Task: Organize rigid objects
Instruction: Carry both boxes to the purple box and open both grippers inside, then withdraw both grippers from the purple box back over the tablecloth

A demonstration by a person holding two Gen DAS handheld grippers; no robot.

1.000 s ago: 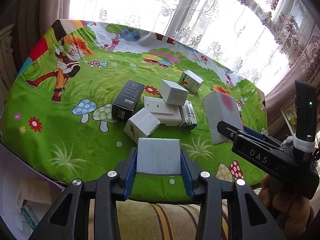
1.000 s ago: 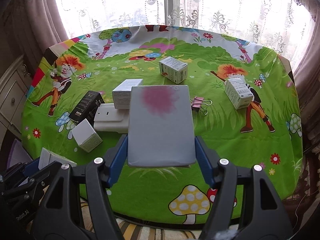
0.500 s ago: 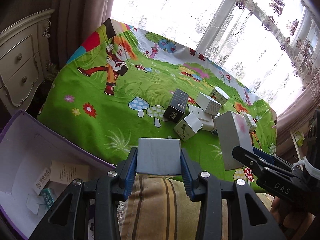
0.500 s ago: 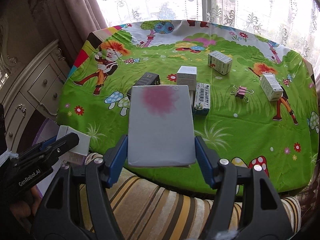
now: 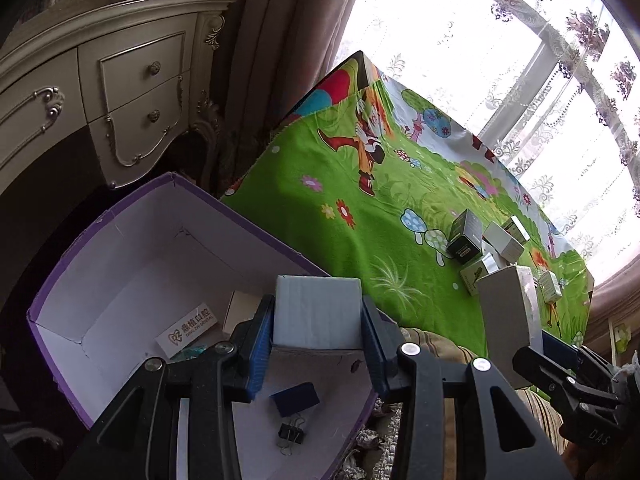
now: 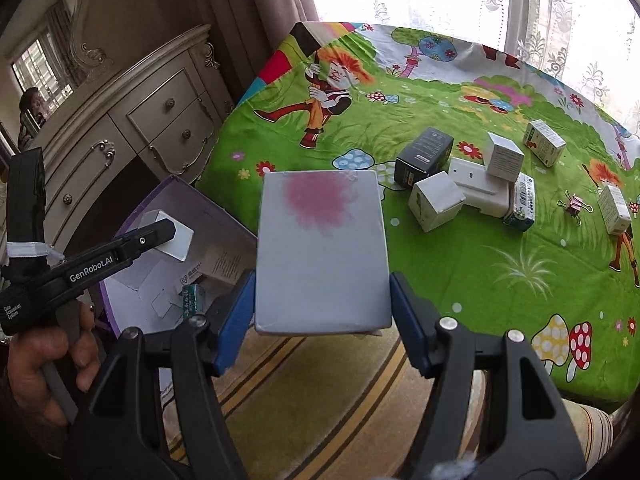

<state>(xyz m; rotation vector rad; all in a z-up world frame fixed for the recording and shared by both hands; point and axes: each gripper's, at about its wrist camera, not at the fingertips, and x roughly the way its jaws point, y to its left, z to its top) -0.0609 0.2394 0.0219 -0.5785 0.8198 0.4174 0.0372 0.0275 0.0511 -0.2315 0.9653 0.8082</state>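
left tongs (image 5: 316, 344) clamp small white box (image 5: 316, 312) over purple bin (image 5: 132, 248) | right tongs (image 6: 322, 320) clamp pink-stained box (image 6: 320, 252)

"GenRobot.AI" — left hand-held gripper (image 6: 170, 236); "DAS" — right hand-held gripper (image 5: 536, 356).

tablecloth (image 6: 460, 280): green cartoon print | bin (image 5: 132, 216): purple rim, seemingly white inside

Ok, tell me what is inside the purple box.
Inside the purple box: a white card with Chinese print, a dark blue block, a black binder clip and a teal packet. The left gripper and its white box cover the rest.
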